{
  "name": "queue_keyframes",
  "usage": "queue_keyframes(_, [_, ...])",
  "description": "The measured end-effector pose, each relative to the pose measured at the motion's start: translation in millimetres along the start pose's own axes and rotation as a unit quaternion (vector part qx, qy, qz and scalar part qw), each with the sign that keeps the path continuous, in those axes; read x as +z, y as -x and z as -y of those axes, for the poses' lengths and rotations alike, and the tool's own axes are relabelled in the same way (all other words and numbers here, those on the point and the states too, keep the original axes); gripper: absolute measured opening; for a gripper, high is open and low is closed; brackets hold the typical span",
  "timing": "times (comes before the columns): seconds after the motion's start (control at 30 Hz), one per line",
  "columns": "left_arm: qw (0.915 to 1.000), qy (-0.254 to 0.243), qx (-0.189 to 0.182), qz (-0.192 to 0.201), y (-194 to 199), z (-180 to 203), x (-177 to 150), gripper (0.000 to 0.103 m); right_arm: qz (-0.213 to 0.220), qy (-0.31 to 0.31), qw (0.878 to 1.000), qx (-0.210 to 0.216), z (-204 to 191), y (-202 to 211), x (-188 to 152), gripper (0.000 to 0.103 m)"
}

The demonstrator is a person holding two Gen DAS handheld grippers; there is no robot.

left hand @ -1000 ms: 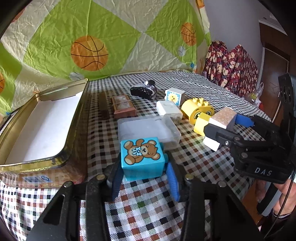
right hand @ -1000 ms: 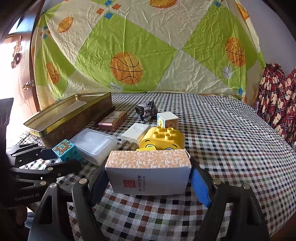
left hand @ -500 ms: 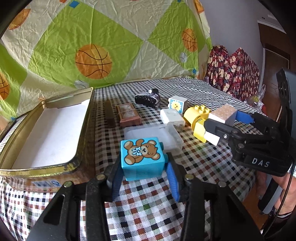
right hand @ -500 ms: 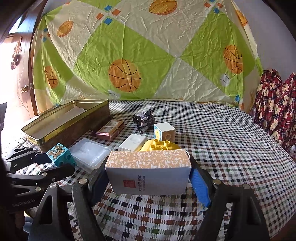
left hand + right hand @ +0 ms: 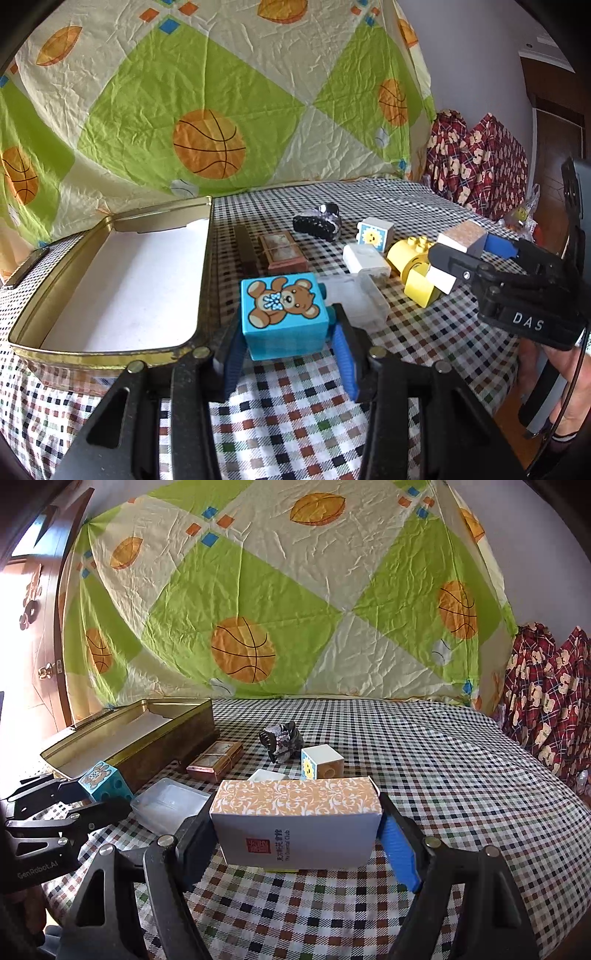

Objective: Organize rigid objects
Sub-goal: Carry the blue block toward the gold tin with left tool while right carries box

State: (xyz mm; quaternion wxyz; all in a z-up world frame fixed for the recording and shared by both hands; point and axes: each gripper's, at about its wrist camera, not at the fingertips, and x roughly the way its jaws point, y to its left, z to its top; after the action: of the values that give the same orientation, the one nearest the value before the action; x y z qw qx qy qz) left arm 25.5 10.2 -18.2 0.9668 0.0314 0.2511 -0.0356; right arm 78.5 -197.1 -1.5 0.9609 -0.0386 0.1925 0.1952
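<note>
Gripping teddy block [image 5: 283,314] — left gripper [image 5: 286,345] | right gripper [image 5: 297,834] clamps patterned box [image 5: 297,823] — both aloft

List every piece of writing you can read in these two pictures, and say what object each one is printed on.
"DAS": on the black body of the right gripper.
"GenRobot.AI": on the black body of the left gripper.
"The Oriental Club": on the white face of the patterned box, beside Chinese characters and a red seal too small to read.
Label on the gold tin: blurred, unreadable.
</note>
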Motion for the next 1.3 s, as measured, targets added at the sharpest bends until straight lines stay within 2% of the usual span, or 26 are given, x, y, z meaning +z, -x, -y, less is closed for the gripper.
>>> queue_keyframes(0.3, [0.9988,0.036,-0.006,0.032,9,-11,0,0.043,0.043,-0.012,0.999,-0.01,2,13,-3,0.081])
queue_keyframes(0.9, [0.9969,0.035,0.013,0.07,25,-13,0,0.043,0.058,0.011,0.998,-0.027,-5,18,-2,0.081])
queue_keyframes(1.2, [0.993,0.029,0.03,0.11,36,-14,6,0.043,0.09,0.008,0.995,-0.03,0,27,5,0.081])
queue_keyframes(1.3, [0.9929,0.038,0.026,0.11,35,-19,7,0.043,0.098,0.009,0.995,-0.028,0,28,6,0.081])
